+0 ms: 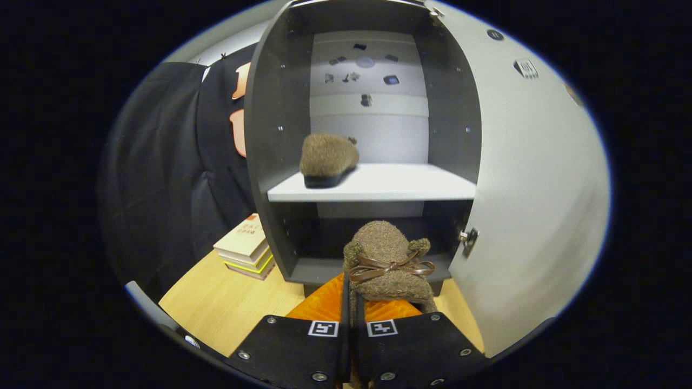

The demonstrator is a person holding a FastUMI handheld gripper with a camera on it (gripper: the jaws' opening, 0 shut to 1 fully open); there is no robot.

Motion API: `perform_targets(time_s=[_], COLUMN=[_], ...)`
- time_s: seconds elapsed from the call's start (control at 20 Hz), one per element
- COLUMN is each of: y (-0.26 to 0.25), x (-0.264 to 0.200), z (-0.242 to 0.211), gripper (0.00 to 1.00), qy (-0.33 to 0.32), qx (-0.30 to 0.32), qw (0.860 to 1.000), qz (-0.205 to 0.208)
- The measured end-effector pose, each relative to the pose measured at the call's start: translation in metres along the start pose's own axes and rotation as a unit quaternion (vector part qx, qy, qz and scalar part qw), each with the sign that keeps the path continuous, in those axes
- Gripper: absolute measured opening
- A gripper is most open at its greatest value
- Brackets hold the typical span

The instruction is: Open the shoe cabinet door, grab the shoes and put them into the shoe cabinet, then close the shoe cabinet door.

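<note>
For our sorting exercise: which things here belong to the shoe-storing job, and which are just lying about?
Job: shoe cabinet, its open door, the fuzzy shoe on the shelf, the second fuzzy shoe with a bow, clamped in the gripper.
Lying about: stacked books on the wooden floor beside the cabinet.

— What is behind it all?
— A black cloth wall, hanging in soft folds, with a strip of pale grey wall above it.

— And underneath?
— A light wooden tabletop with fine grain. A small stack of thick books lies on it, close beside the cloth, its top cover beige.
</note>
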State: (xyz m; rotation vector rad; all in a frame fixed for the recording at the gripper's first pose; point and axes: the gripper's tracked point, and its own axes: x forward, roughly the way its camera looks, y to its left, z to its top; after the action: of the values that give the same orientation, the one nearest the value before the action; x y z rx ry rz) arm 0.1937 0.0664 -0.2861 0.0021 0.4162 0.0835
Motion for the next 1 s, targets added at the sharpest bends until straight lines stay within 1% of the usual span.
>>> perform_targets(time_s=[0.1,0.25,0.4,0.55,0.9,1.0], y=[0.005,0.002,-0.003,-0.017,-0.051,-0.057], x=[-0.006,-0.009,-0.006,0.004,0.064,0.089], z=[0.033,0.072,0.095,0.107,0.128,0.135], gripper=[0.05,0.05,0.05,0.05,0.05,0.05], qy=[-0.02,-0.051,-0.06,-0.063,-0.048,-0.041], qx=[-0.012,-0.021,-0.015,-0.027,-0.011,-0.009], qw=[1.0,0.998,0.997,0.996,0.997,0.998], qz=[-0.003,-0.026,-0.038,-0.051,-0.057,-0.048])
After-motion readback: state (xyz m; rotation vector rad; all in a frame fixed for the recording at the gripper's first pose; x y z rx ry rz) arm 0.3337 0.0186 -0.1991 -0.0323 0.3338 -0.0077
